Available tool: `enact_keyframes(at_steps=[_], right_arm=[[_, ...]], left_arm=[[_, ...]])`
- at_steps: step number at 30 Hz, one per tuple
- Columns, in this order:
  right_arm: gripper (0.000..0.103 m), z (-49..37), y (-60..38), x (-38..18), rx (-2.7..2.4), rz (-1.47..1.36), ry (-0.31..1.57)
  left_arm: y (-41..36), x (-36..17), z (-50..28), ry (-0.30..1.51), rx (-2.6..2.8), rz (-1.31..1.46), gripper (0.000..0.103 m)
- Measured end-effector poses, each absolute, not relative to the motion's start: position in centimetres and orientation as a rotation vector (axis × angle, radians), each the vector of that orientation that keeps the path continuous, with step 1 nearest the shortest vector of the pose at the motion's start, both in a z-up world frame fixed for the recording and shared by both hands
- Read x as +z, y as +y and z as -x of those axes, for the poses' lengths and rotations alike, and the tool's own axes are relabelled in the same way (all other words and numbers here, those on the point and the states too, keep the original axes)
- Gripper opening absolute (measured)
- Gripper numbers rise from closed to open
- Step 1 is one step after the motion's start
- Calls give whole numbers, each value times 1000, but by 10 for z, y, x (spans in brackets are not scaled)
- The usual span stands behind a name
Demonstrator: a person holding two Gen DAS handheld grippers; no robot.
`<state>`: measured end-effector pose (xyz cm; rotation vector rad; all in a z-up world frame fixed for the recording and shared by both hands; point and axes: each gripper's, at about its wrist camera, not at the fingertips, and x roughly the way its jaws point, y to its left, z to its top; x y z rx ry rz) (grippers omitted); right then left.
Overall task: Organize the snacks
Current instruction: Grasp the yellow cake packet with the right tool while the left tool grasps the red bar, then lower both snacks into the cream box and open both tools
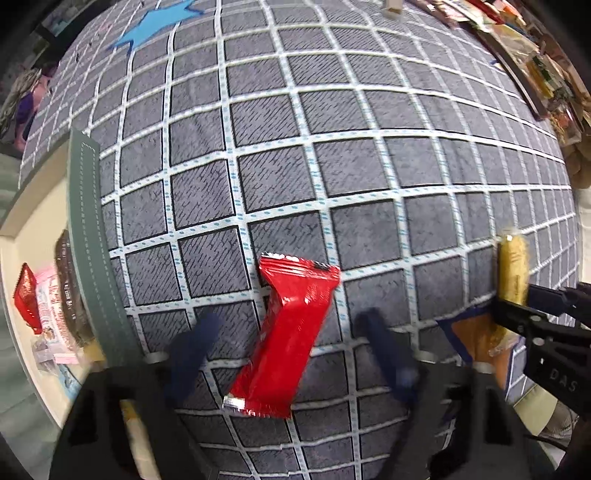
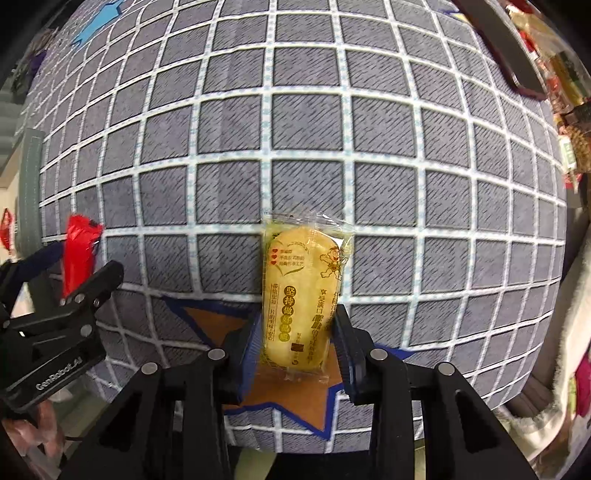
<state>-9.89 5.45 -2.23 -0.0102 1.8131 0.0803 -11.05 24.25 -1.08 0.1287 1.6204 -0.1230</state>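
A red snack bar wrapper hangs between the two blue fingers of my left gripper, which stand wide apart and do not touch it; whether it rests on the cloth or falls I cannot tell. It also shows in the right wrist view. My right gripper is shut on a yellow rice cracker pack, held above an orange star mark. The pack also shows in the left wrist view.
A grey checked cloth covers the table. A green-edged box at the left holds several snacks. A dark tray with assorted snacks sits at the far right. A blue star mark lies at the back.
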Motion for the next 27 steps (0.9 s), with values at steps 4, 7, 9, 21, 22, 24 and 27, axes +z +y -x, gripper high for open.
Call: enact_keyframes(at_steps=[4,7,9,21,22,24,27], right_arm=[[38,108,53,-7,113,-30,1803],[38,113,59,9,138,-36,1787],[38,117,62,23,153,-51,1774],[38,102,120,73,302,7,1700],[38,102,130,79,323,18,1694],[38,97,153,85,369,44,1682],[38,85,189,86,446,74,1674]], left_arm=[[246,-2,108,1642,-170,-76,23],[252,5,108,1624,-173,-50,22],[255,12,107,1608,-172,-39,22],[295,84,102,1467,-80,108,22],[304,89,104,1457,-58,124,22],[322,96,113,1442,-19,150,22],[356,99,134,1437,53,192,22]])
